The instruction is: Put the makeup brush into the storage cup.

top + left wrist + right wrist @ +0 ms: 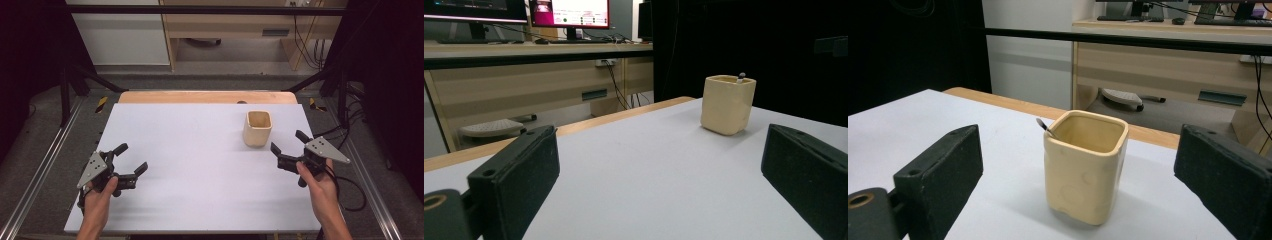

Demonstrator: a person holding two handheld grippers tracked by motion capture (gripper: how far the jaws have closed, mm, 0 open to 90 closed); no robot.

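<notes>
Both sets of jaws stood spread, pinching nothing: left gripper (pixel 131 159) at lower left, right gripper (pixel 289 141) at right of centre. The cup (pixel 258 128) sat upright just beside it, on the worktop (pixel 200 165).

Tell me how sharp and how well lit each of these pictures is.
High view: even light on the white table, dark surround. Left gripper view: cup fairly sharp, near jaws soft. Right gripper view: cup crisp, soft shadow at its base, jaws blurred.
</notes>
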